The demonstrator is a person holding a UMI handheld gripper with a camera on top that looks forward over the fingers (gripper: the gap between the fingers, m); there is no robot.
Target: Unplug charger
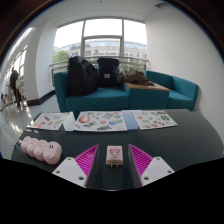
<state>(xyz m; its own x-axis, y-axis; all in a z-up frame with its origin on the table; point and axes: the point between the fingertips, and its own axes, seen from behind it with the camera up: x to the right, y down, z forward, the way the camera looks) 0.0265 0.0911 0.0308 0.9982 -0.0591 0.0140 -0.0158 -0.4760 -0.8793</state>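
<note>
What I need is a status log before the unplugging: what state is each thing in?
gripper: open, one finger on each side of the charger
charger: upright between the fingers, not gripped; whether it is plugged in cannot be told
printed sheets: lying flat on the table, beyond the fingers
backpacks: standing on the sofa
</note>
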